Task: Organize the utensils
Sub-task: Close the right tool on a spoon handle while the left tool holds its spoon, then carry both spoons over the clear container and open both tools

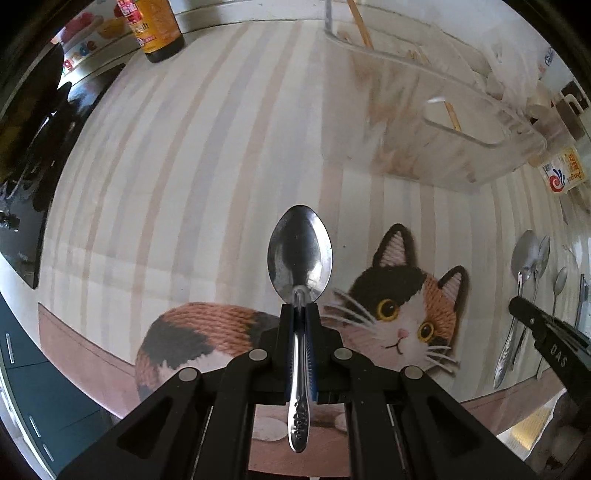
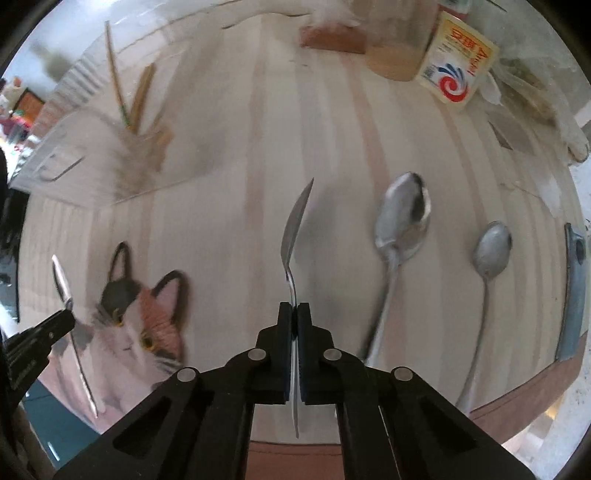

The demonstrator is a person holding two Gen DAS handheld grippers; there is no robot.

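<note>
A shiny steel spoon (image 1: 300,254) hangs lifted above the cat-patterned mat, bowl facing out, its neck pinched in the left claw (image 1: 300,308). A second spoon (image 2: 295,225) stands edge-on, clamped in the right claw (image 2: 294,308). Two more spoons, one large (image 2: 400,218) and one smaller (image 2: 491,254), lie side by side on the mat, and chopsticks (image 2: 127,94) stand tilted in a clear organizer (image 1: 436,122).

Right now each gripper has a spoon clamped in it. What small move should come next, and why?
Probably carry the left gripper and its spoon up toward the clear organizer tray, which already holds wooden chopsticks. The right gripper is shut on a second spoon, seen edge-on, and can follow. Two more spoons lie on the striped mat.
</note>
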